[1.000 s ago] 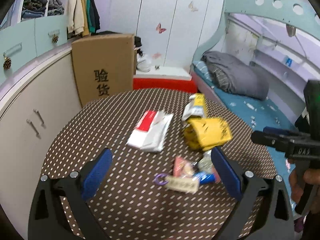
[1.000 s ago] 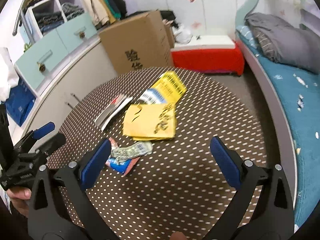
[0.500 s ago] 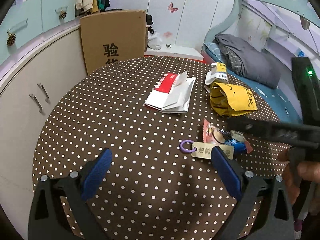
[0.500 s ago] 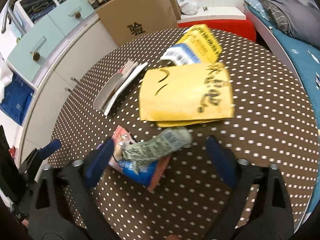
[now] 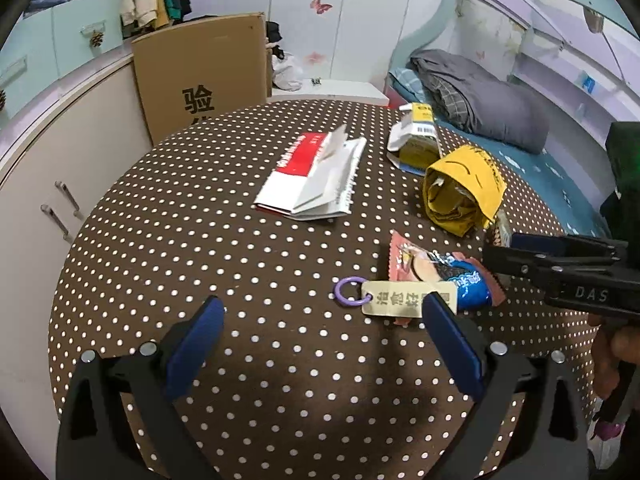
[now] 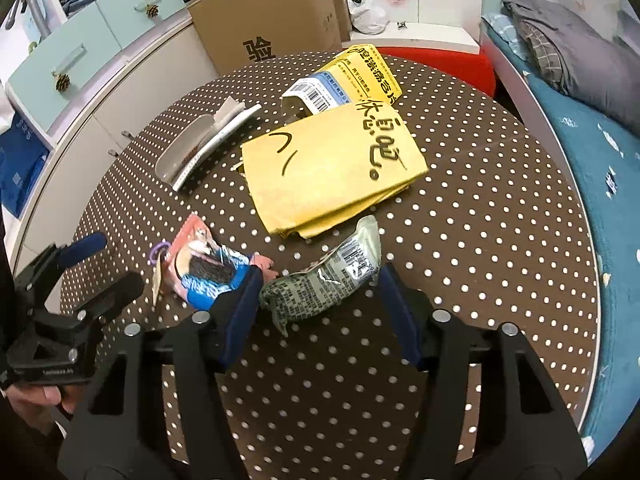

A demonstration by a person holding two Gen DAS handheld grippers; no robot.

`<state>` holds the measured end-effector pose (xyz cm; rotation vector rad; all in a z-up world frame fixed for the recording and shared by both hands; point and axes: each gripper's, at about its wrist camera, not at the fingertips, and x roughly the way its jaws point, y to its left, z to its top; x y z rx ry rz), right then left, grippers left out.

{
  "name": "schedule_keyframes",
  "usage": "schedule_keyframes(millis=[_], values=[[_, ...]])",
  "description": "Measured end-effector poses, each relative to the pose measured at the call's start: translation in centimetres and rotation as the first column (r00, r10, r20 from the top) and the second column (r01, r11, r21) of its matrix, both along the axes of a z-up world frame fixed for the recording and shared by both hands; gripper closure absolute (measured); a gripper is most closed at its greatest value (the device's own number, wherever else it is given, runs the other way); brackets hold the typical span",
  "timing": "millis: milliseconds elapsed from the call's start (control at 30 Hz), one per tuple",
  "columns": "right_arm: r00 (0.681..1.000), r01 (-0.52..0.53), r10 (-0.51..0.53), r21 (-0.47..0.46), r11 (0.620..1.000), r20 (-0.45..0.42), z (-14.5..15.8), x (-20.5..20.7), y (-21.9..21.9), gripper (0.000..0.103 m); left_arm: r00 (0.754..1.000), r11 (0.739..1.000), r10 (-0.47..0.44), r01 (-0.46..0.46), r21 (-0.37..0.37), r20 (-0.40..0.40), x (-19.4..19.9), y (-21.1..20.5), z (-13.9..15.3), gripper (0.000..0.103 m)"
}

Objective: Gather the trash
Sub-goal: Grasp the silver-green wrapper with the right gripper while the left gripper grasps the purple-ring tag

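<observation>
Where the right tool (image 6: 318,300) straddles it, the grey wrapper (image 6: 324,280) is half-hidden.

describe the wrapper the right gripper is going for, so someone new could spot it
On the round dotted table, look just below the big yellow envelope, between the right gripper's open fingers. The crumpled grey-green wrapper lies there: dull, with small print and a barcode, unlike the red-and-blue snack packet to its left.

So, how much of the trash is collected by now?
Nothing looks collected yet. The right tongs are open around the grey-green wrapper, not yet closed. The left tongs are open and empty. Left on the table: yellow bag, yellow box, booklet, pink-blue packet, tag.
</observation>
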<state>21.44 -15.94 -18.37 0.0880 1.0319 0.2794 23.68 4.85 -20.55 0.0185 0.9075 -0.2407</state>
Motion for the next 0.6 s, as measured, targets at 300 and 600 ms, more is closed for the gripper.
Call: schedule_keyframes(millis=[300,600], values=[[1.000,0.012,-0.011,0.025,1.000,-0.010,-0.1,-1.1,-2.0,0.061,0.998,0.997,-0.063,0.063,0.038,-0.016,0.8,0.1,-0.9,0.007],[1.000,0.018,-0.018,0.045,0.999,0.000,-0.4,0.9,-1.6,0.060,0.988,0.989,-0.149,0.149,-0.005,-0.035,2.6,-0.5,-0.9,0.058]])
